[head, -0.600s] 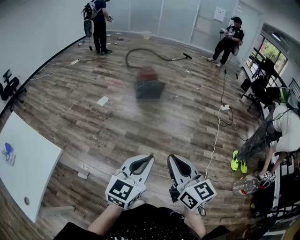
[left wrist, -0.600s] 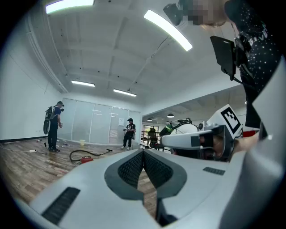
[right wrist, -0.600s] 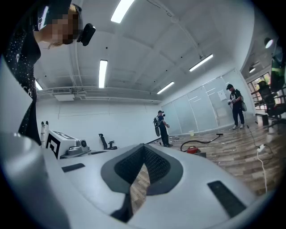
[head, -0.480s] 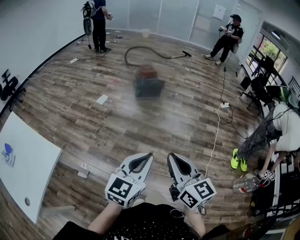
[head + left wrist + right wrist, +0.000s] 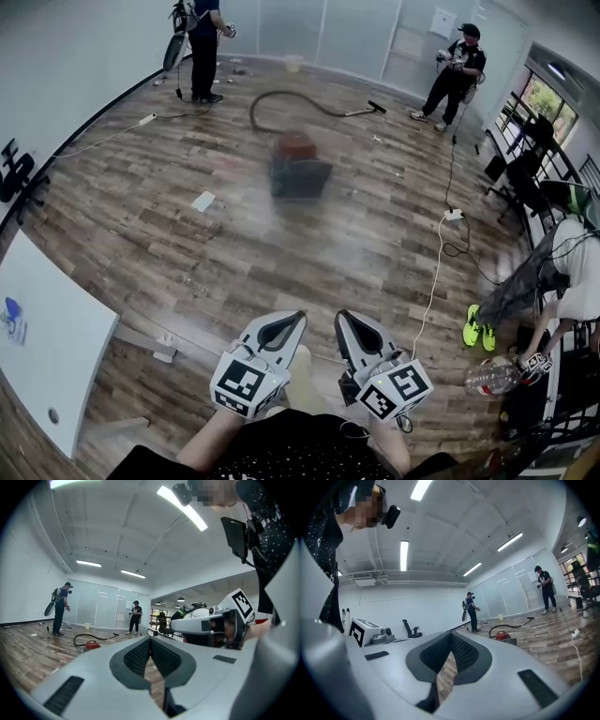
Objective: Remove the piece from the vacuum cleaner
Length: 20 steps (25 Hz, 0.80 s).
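A red vacuum cleaner [image 5: 298, 165] with a dark base sits far off on the wooden floor; its black hose [image 5: 281, 98] curves back to a floor nozzle [image 5: 375, 108]. It shows small in the left gripper view [image 5: 92, 645] and in the right gripper view [image 5: 503, 635]. Both grippers are held close to my body, far from the vacuum. My left gripper [image 5: 297, 318] is shut with nothing in it, and my right gripper [image 5: 341, 318] is shut and empty too.
A white table [image 5: 42, 342] stands at the left. A white cable [image 5: 433, 272] with a power strip [image 5: 453, 216] runs over the floor at the right. A person [image 5: 202, 47] stands at the back left, another [image 5: 457, 70] at the back right, a third [image 5: 544, 272] bends at the right.
The view has shifted slightly; the vacuum cleaner sits a touch nearer and the table has slid lower left. Both grippers stay shut in the same place.
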Each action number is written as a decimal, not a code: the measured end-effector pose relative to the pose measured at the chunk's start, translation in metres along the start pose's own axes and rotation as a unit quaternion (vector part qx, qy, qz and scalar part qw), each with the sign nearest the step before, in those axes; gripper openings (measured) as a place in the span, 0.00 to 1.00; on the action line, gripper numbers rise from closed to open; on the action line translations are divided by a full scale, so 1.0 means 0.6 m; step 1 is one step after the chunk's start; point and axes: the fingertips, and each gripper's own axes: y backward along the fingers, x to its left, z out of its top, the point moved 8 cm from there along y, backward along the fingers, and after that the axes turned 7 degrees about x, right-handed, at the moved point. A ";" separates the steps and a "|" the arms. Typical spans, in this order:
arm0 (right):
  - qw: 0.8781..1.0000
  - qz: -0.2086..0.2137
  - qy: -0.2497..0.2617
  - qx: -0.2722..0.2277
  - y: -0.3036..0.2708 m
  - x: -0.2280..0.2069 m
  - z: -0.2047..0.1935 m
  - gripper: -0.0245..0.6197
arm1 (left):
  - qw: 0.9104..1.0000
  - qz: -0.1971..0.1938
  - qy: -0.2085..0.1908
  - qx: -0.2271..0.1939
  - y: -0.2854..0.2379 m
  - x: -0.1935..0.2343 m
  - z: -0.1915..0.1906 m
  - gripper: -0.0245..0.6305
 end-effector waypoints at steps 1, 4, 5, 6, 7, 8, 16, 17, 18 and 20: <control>1.000 0.000 0.000 -0.001 -0.008 -0.011 0.002 0.06 | 1.000 0.001 0.000 0.000 -0.011 0.008 0.001 0.05; 1.000 0.001 -0.004 -0.001 -0.036 -0.051 0.012 0.06 | 1.000 0.005 0.001 0.001 -0.051 0.034 0.009 0.05; 1.000 0.002 -0.006 -0.001 -0.045 -0.067 0.017 0.06 | 1.000 0.006 0.002 0.001 -0.066 0.043 0.013 0.05; 1.000 0.002 -0.008 -0.001 -0.054 -0.084 0.023 0.06 | 1.000 0.006 0.003 0.002 -0.082 0.050 0.018 0.05; 1.000 0.003 -0.010 0.000 -0.063 -0.100 0.029 0.05 | 1.000 0.007 0.004 0.003 -0.098 0.058 0.024 0.05; 1.000 0.003 -0.011 0.000 -0.072 -0.115 0.037 0.06 | 1.000 0.007 0.005 0.004 -0.113 0.065 0.029 0.05; 1.000 0.011 -0.010 -0.001 -0.148 -0.245 0.087 0.06 | 1.000 0.010 0.002 -0.009 -0.248 0.128 0.075 0.05; 1.000 0.011 -0.008 -0.001 -0.159 -0.260 0.093 0.06 | 1.000 0.010 0.002 -0.012 -0.264 0.137 0.080 0.05; 1.000 0.011 -0.005 -0.001 -0.170 -0.274 0.097 0.06 | 1.000 0.011 0.001 -0.014 -0.278 0.145 0.083 0.05; 1.000 0.014 0.001 0.001 -0.190 -0.297 0.104 0.05 | 1.000 0.012 0.002 -0.015 -0.304 0.162 0.085 0.05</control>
